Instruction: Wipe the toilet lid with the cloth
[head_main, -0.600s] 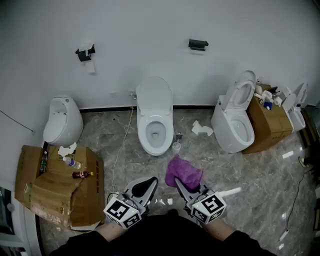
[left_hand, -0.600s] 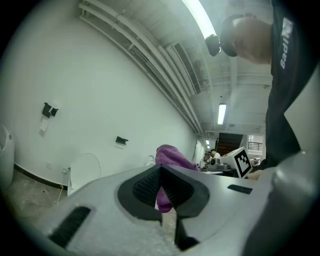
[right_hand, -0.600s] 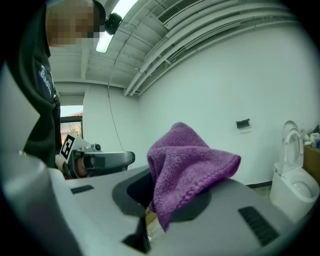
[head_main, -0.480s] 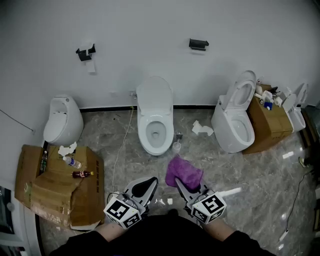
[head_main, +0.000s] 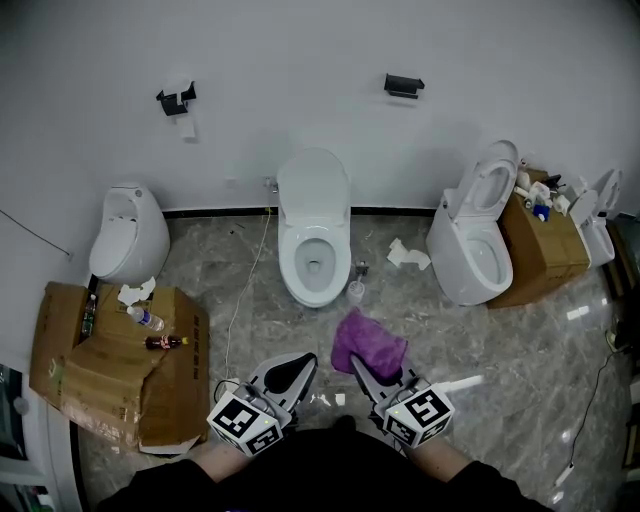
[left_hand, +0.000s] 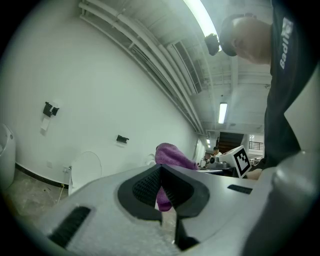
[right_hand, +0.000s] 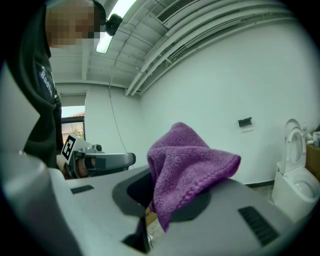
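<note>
- The right gripper (head_main: 376, 376) is clenched on the purple cloth (head_main: 368, 345). The cloth bunches up above the jaws and drapes over one of them.
- The left gripper (head_main: 288, 374) is clenched with nothing between its jaws, just beside the right one.
- Both are held over the near part of the floor (head_main: 250, 310), well apart from the toilet (head_main: 315, 265).
- The toilet stands at the floor's far edge against the wall, with its lid (head_main: 313, 185) upright.
- Another toilet (head_main: 468, 255) stands toward the far right corner.
- Cardboard (head_main: 110, 375) lies along the left edge.
</note>
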